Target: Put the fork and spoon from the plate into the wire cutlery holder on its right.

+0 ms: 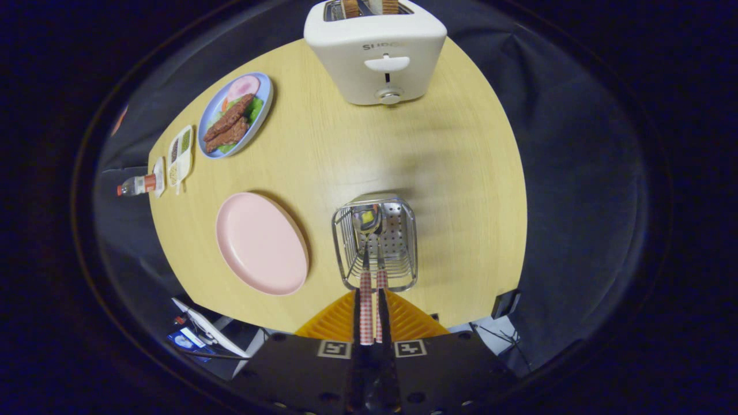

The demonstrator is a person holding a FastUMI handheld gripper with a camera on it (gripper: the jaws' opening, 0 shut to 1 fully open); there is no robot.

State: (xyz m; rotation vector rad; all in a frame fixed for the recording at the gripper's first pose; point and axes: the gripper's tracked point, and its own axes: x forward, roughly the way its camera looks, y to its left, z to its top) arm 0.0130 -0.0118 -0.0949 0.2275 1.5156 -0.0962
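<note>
Gripper (372, 314): fingers closed on two checked handles, a spoon (365, 222) and, beside it, what is likely the fork (380, 276), its head hidden behind the spoon bowl. Both held together, heads pointing forward.
Position: heads hang over the open top of the wire holder (376, 242), just ahead of the fingers.
Plate (260, 243): pink, bare, just left of the holder.
Step in hand, judged: lowering the pair in. Keep handles upright, centre over the opening, clear the rim wires, release only once the heads sit low.
Pose: gripper points steeply down at the table (450, 173).
Beyond: toaster (375, 52); food plate (235, 114).
</note>
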